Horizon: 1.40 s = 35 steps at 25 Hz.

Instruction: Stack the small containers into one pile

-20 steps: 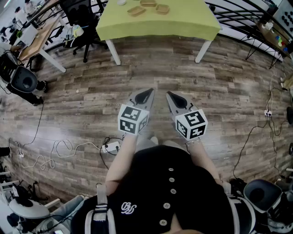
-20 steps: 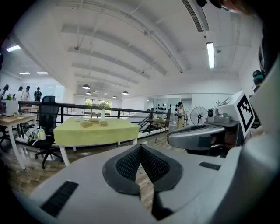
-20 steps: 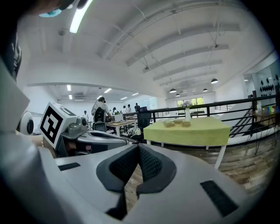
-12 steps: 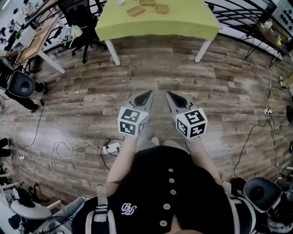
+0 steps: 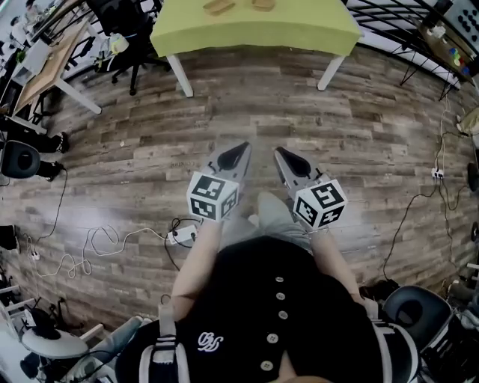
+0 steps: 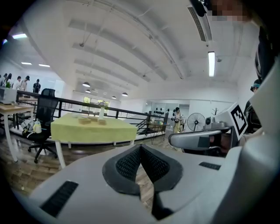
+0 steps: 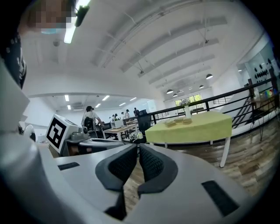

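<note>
Several small tan containers (image 5: pixel 218 7) lie on a yellow-green table (image 5: pixel 254 30) at the top edge of the head view, far ahead of both grippers. The left gripper view shows the containers (image 6: pixel 89 119) as small shapes on that table (image 6: pixel 94 129), and so does the right gripper view, with the containers (image 7: pixel 177 121) on the table (image 7: pixel 192 127). My left gripper (image 5: pixel 238 154) and right gripper (image 5: pixel 285 158) are held side by side over the wooden floor, close to my body. Both are shut with nothing between their pads.
Wooden floor (image 5: pixel 359 127) stretches between me and the table. A black office chair (image 5: pixel 123 30) and a desk (image 5: pixel 45 67) stand at the left, a railing (image 5: pixel 404 19) at the back right. Cables and a power strip (image 5: pixel 179 238) lie on the floor at my left.
The table and containers have slid toward the top edge of the head view. A knee now shows between the two grippers. Both grippers stay shut and side by side.
</note>
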Each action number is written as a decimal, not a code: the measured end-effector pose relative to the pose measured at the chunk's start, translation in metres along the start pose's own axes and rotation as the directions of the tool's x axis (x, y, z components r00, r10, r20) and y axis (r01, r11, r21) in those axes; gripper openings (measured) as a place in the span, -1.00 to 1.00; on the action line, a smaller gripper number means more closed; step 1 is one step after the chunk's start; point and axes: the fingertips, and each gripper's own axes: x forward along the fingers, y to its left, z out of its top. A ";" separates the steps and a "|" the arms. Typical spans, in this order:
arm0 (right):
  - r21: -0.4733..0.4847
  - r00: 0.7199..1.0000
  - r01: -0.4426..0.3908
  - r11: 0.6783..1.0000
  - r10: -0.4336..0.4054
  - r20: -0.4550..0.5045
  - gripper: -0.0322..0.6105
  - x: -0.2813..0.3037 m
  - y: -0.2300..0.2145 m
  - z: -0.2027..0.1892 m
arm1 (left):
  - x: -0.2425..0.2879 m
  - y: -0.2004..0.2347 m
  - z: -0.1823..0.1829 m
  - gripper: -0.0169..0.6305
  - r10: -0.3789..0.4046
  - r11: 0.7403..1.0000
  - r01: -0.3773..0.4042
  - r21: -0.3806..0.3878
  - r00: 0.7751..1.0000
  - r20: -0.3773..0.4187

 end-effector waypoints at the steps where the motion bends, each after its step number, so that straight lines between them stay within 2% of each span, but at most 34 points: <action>1: 0.000 1.000 0.012 1.000 -0.012 -0.010 -0.77 0.000 -0.004 -0.002 | 0.000 0.002 -0.001 -0.91 0.001 1.000 -0.001 -0.002 1.000 -0.004; 3: -0.007 0.999 0.034 0.999 -0.035 -0.030 -0.62 0.006 -0.014 -0.004 | 0.002 0.008 -0.002 -0.87 0.007 1.000 -0.007 -0.007 1.000 -0.010; 8: -0.036 0.998 0.050 0.998 -0.052 -0.039 -0.47 0.034 -0.026 0.003 | 0.012 0.032 -0.001 -0.62 0.017 1.000 -0.018 -0.011 1.000 -0.021; 13: -0.042 0.997 0.023 0.999 -0.026 -0.067 -0.45 0.069 -0.044 0.003 | 0.040 0.062 0.003 -0.50 0.027 0.999 -0.028 -0.032 0.999 -0.031; 22: -0.058 0.997 0.024 0.998 -0.029 -0.077 -0.44 0.164 -0.126 0.035 | 0.111 0.139 0.033 -0.38 0.062 0.997 -0.064 -0.046 0.997 -0.045; 29: -0.067 0.997 0.003 0.998 -0.008 -0.072 -0.44 0.224 -0.186 0.066 | 0.180 0.195 0.063 -0.38 0.090 0.994 -0.092 -0.060 0.995 -0.037; 35: -0.058 0.996 -0.023 0.998 0.017 -0.091 -0.44 0.260 -0.220 0.077 | 0.221 0.218 0.073 -0.37 0.100 0.991 -0.104 -0.080 0.994 -0.054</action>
